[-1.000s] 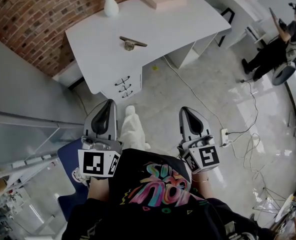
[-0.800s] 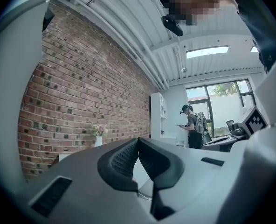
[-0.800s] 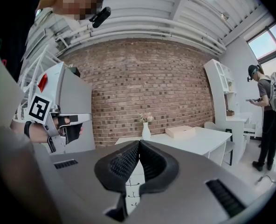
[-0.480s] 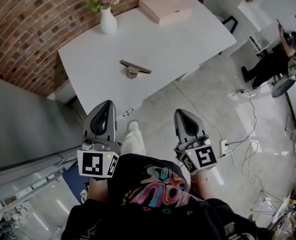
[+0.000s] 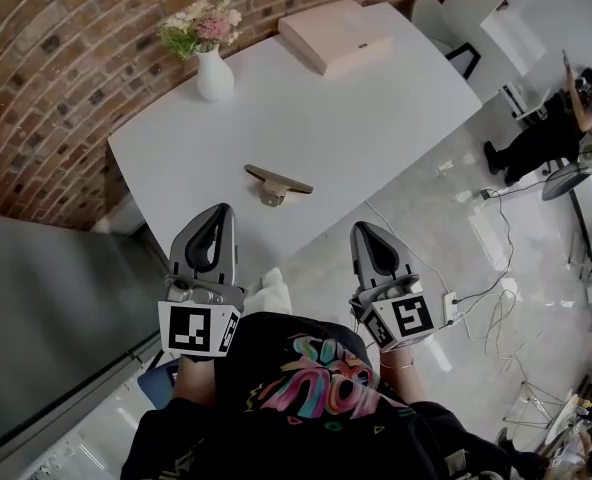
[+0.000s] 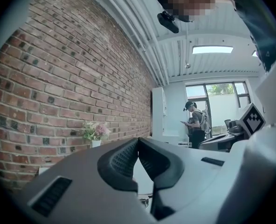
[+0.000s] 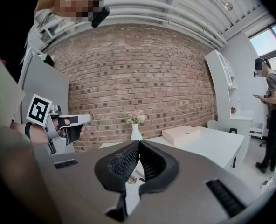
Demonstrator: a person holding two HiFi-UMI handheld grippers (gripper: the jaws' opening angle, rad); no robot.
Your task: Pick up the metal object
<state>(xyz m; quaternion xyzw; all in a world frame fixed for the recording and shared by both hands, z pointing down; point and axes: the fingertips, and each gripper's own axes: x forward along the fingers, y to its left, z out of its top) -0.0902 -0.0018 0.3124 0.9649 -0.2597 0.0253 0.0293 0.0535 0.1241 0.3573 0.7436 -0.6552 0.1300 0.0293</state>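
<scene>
One vase (image 5: pixel 215 75), box (image 5: pixel 336 35) beyond metal object (image 5: pixel 276 182)

White is noted on table (image 5: pixel 376 128) and vase (image 5: pixel 215 76); red-brown brick on wall (image 5: pixel 56 78); pale pink on box (image 5: pixel 336 36); bronze on metal object (image 5: pixel 276 182).

I see the metal object (image 5: pixel 276 182) lying on the white table (image 5: pixel 396 118), close to the table's near edge and roughly midway between its left and right ends. It is a slim, brass-toned bar, slanting slightly. It sits over what looks like a short, round, silvery base, though it is too small to be sure.
</scene>
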